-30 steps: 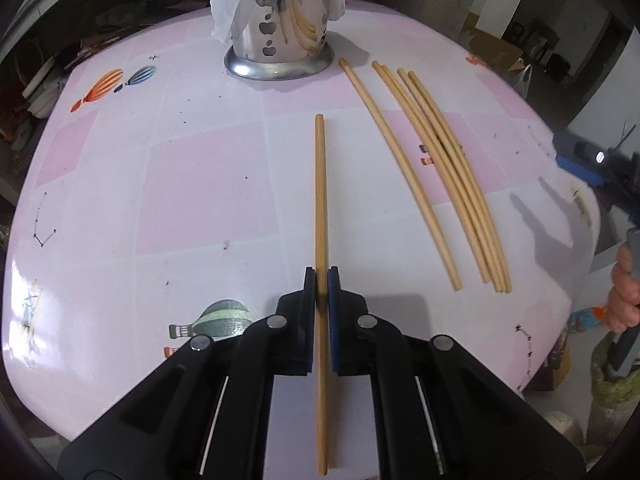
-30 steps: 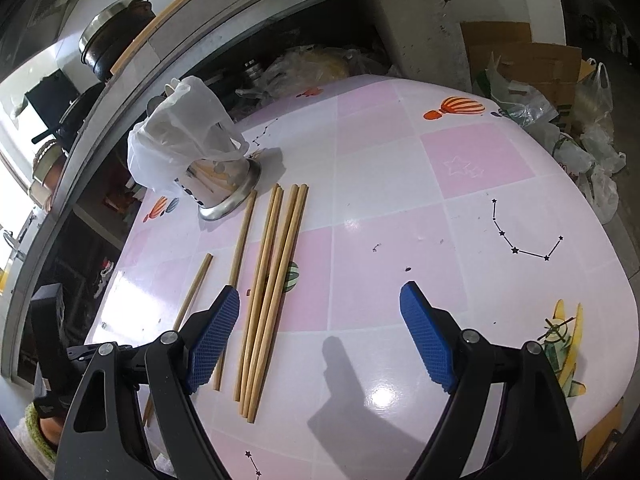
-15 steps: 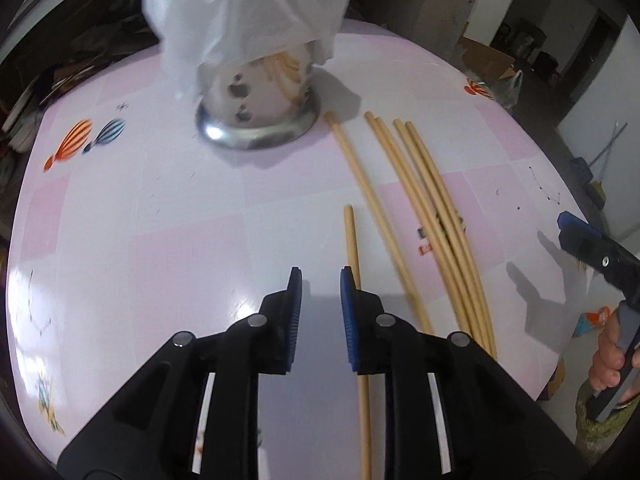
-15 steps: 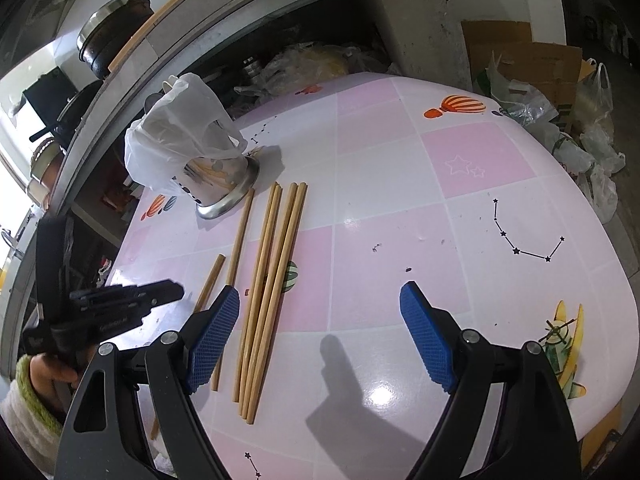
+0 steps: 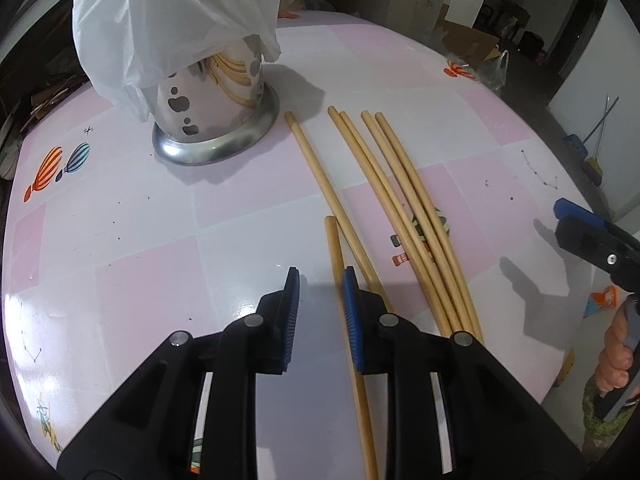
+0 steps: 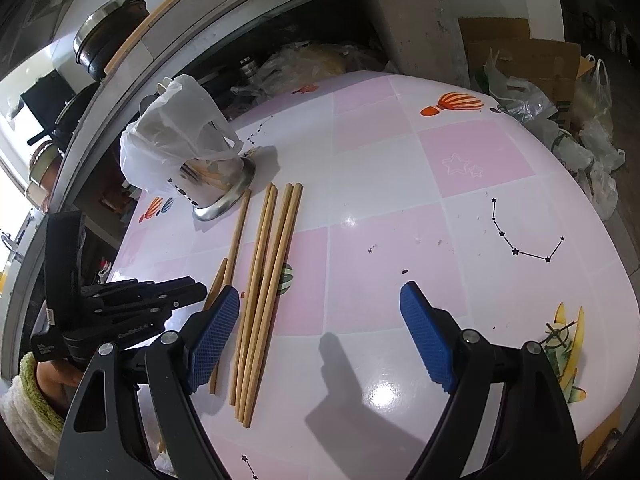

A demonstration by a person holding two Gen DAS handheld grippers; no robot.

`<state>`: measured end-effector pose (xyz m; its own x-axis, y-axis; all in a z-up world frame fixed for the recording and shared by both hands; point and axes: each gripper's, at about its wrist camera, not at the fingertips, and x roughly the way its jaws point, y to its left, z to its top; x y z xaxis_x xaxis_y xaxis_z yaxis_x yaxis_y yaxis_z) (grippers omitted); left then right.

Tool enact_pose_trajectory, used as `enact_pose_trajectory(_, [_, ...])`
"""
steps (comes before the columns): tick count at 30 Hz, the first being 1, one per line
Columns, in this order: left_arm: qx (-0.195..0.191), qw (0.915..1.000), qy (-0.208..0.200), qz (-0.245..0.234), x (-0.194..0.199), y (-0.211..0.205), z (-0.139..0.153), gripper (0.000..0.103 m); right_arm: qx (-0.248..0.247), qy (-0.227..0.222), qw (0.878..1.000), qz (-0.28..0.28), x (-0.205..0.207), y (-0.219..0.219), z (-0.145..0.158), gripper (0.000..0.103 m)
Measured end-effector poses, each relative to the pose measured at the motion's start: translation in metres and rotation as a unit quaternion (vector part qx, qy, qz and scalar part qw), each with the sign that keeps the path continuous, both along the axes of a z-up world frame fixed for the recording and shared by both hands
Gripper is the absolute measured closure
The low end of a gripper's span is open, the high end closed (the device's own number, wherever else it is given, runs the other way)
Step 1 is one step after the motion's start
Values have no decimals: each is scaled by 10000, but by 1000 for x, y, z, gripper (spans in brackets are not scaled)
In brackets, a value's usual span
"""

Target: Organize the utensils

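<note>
Glossy table with pink and white squares, printed hot-air balloons, star constellations and a cartoon plane near one edge. Metal utensil holder stands on it at the far side, draped with a white plastic bag. Six long wooden chopsticks lie flat beside the holder: a tight bunch of four, a single one just left of the bunch, and one more angled against that single one.
</note>
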<state>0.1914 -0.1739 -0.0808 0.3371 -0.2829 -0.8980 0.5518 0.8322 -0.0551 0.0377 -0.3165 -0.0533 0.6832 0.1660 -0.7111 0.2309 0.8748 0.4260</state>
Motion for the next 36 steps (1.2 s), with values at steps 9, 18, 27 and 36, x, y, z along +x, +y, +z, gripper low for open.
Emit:
enact_pose_trajectory(9, [196,9995,-241,-37,-4,-7,-3,82,19,-23,10000,-25,-2,-3,-1,22])
enact_pose_trajectory(18, [243,9993,-268,45,-1,-8,-1,80,27,-33,10000,-17,-3,-3,-1,22])
enact_pose_trajectory(27, [397,9983,-435,22,0,-12,-1,78,41,-32,10000,-37,-3,-4,-1,22])
enact_pose_trajectory(36, [435,9984,-278,211,10,3,-6,80,66,-24,10000,-29,-3,-5,-2,22])
